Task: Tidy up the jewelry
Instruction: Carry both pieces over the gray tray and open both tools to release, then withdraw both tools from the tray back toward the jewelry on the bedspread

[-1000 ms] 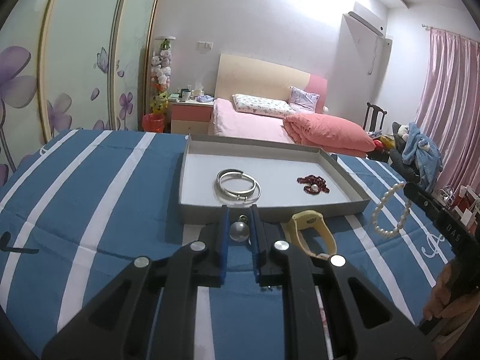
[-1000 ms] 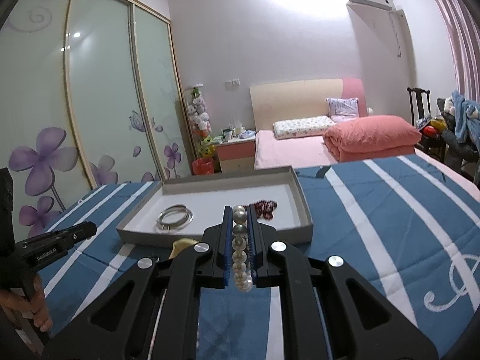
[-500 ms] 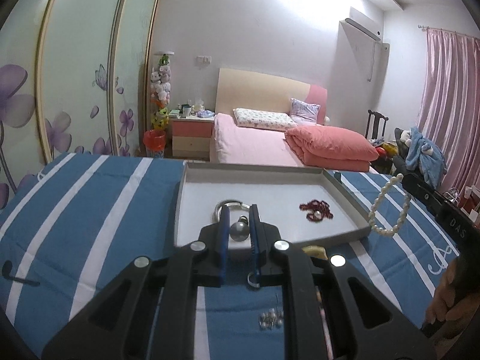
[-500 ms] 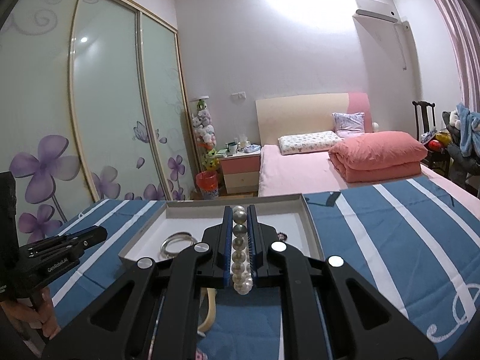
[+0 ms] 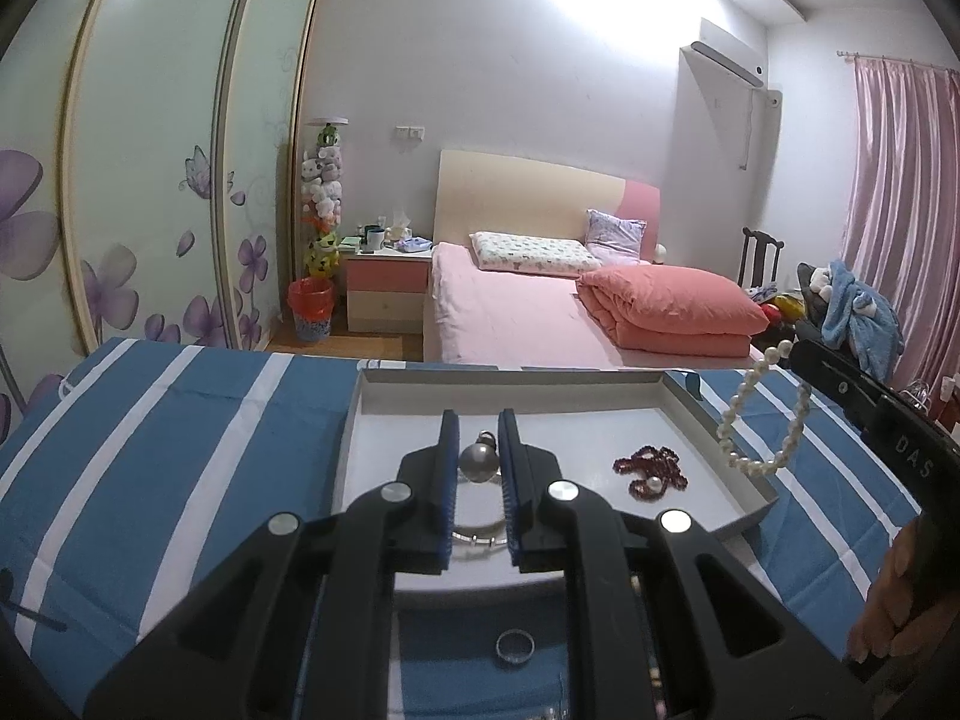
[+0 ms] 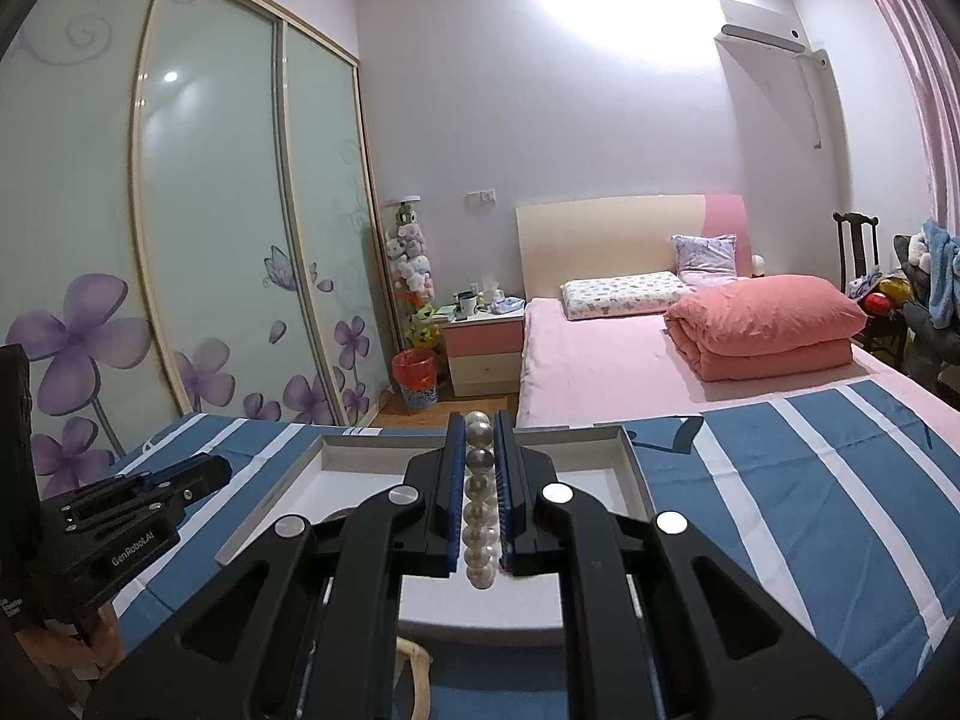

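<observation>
One shallow grey tray (image 5: 516, 384) on the blue striped cloth (image 5: 180, 450), looks like stiff card, light, nothing to grab there. One pearl bracelet (image 6: 478, 516), clamped along its strand in the right gripper (image 6: 478, 420) and dangling as a loop just over the tray's right-hand rim in the left view; smooth round beads, so probably slippery, floppy on the string, best pinched across several beads like now rather than on one. Silver bangle (image 5: 474, 534) lying in the tray, mostly hidden behind the left gripper (image 5: 478, 420), so can't say whether one or two; rigid and light, would take it by the band. One yellow bangle (image 6: 414, 654) peeking out on the cloth by the tray's front edge, guessing hard plastic. One red bead tangle (image 5: 651, 471) in the tray's right half, limp, likely to snag, better scooped from the middle. One silver ball pendant (image 5: 478, 461), squeezed tight in the left gripper and held above the tray; hard, shiny, prone to squirt out, so grip the widest part and let go only when low. One small ring (image 5: 515, 646) on the cloth in front of the tray, tiny, fiddly, pinch across the band
</observation>
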Available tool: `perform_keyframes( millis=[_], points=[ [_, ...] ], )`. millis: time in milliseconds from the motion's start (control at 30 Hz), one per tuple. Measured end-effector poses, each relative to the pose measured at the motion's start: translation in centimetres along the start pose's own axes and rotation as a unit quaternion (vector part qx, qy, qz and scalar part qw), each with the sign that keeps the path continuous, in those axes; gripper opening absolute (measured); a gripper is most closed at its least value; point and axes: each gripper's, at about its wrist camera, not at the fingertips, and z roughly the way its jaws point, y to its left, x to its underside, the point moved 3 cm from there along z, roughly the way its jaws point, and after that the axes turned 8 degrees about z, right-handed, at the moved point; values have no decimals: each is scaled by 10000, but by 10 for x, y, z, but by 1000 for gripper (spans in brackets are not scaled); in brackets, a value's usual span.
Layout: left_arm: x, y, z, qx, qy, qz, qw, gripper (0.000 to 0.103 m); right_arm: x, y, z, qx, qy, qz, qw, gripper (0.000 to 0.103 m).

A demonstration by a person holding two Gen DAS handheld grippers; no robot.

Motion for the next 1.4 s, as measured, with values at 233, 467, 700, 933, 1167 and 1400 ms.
perform_keyframes(
  millis=[233, 467, 700, 933, 1167, 1400],
  points=[
    [-1, -2, 22, 30, 108, 15, 9999, 14, 4, -2, 22, 33, 169, 28, 9998, 10],
    [-2, -4, 44, 62, 210, 9, 9998, 14, 9, -5, 40, 54, 346, 46, 9994, 10],
    [3, -2, 64, 124, 335, -23, 9994, 14, 16, -4, 58, 42, 584, 90, 9982, 10],
    [11, -1, 78, 153, 485, -56, 9987, 14, 22, -5, 69, 61, 768, 79, 9970, 11],
    [13, -2, 83, 166, 533, -61, 9984, 19, 24, -11, 71, 92, 815, 180, 9965, 35],
    [14, 2, 85, 162, 549, -152, 9982, 29, 23, -12, 71, 110, 818, 195, 9964, 35]
  ],
)
